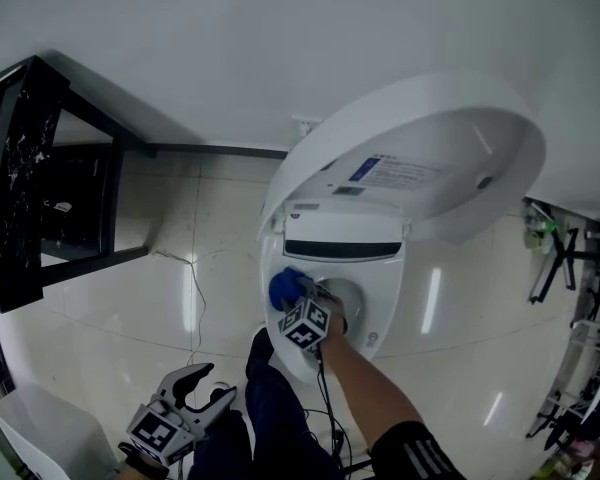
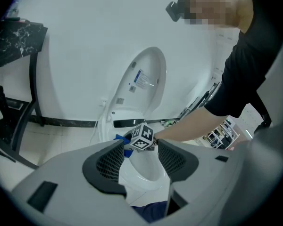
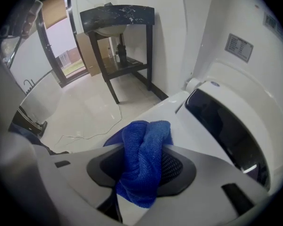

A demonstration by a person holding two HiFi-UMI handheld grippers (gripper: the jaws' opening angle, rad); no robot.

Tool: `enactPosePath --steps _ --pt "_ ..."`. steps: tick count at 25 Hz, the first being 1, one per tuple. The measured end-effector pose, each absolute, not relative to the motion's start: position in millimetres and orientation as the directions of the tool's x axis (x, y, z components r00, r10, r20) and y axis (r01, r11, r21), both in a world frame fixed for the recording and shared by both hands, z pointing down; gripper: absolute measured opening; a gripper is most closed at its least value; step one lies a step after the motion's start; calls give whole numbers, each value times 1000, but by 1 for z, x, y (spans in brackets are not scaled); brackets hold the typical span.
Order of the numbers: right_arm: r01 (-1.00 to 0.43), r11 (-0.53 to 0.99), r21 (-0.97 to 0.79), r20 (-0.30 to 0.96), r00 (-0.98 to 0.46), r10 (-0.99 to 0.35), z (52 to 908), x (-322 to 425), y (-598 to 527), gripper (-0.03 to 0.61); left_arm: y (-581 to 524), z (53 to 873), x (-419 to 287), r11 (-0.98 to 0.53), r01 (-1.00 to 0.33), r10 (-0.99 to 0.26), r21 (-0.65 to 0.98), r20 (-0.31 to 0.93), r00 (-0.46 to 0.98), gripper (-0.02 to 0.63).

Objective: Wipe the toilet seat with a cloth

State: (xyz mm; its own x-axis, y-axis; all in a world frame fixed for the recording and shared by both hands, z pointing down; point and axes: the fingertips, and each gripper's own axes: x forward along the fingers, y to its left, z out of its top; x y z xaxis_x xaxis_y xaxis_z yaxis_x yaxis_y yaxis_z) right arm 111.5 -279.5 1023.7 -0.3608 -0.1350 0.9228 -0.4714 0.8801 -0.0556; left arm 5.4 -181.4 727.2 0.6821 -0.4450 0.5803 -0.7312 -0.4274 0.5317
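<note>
Two grippers: the right gripper clamps a blue microfibre cloth at the white toilet seat, mid-frame. The left gripper, lower left, gapes empty. Print on the lid's blue-headed sticker is unreadable.

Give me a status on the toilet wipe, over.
Right tool shut on blue cloth, down at the toilet seat. Left tool open, empty, held low. Lid up, nothing blocking.

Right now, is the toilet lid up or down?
Up. The lid stands raised, its underside and printed label facing out, leaving the seat uncovered.
</note>
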Motion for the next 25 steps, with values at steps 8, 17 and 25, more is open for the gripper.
enactPosePath --steps 8,17,25 --pt "-350 930 -115 953 -303 4 1032 114 -162 187 -170 724 4 -443 -720 -439 534 571 694 233" --pt "-476 851 -222 943 -327 63 1029 117 -127 187 -145 709 2 -483 -698 -427 530 553 715 233" --pt "-700 704 -119 838 -451 -306 889 116 -187 187 -116 642 -1 -565 -665 -466 490 475 746 233"
